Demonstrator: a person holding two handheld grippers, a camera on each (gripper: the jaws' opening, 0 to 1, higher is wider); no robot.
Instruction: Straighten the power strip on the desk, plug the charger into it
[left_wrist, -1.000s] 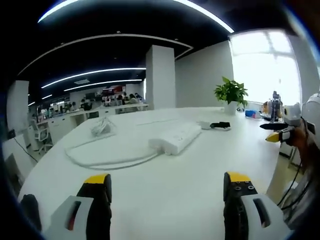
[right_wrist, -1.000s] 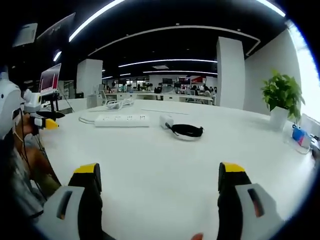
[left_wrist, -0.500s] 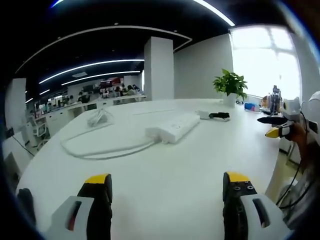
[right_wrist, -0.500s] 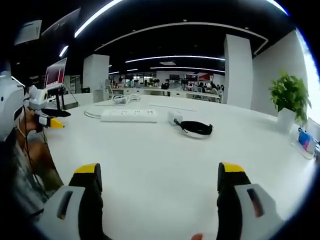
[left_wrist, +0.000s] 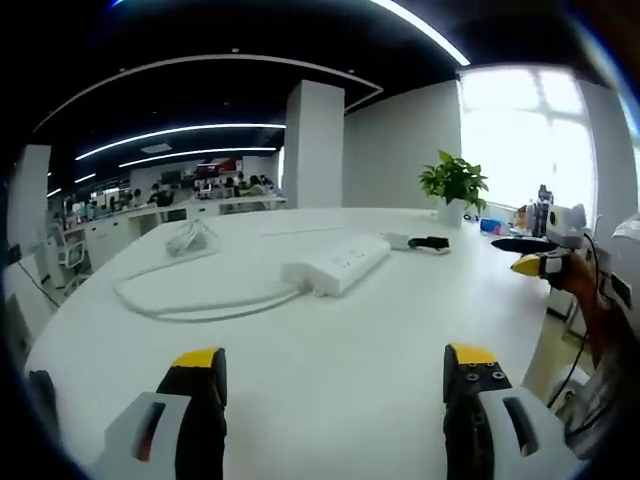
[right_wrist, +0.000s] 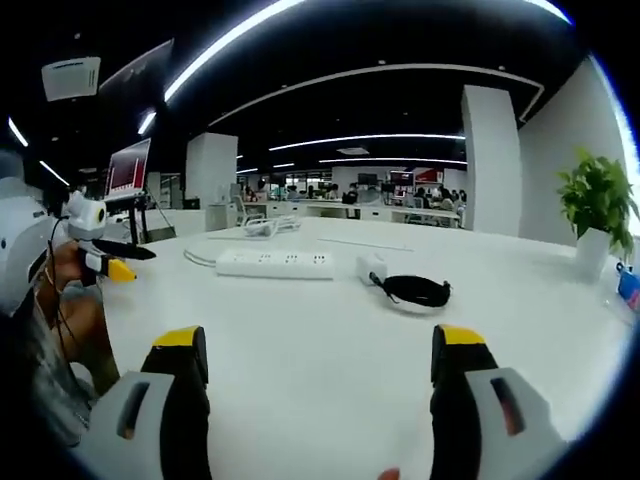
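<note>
In the left gripper view, the left gripper (left_wrist: 332, 375) rises from the bottom edge with its jaws spread wide and nothing between them. Above it, mid-frame, the white power strip (left_wrist: 336, 265) lies on the white desk (left_wrist: 330, 335), its cable (left_wrist: 190, 300) looping off to the left. The charger (left_wrist: 398, 241) sits just right of the strip, with a potted plant (left_wrist: 453, 184) beyond. At the right edge the right gripper (left_wrist: 530, 255) hangs over the desk edge, likewise wide open and holding nothing
</note>
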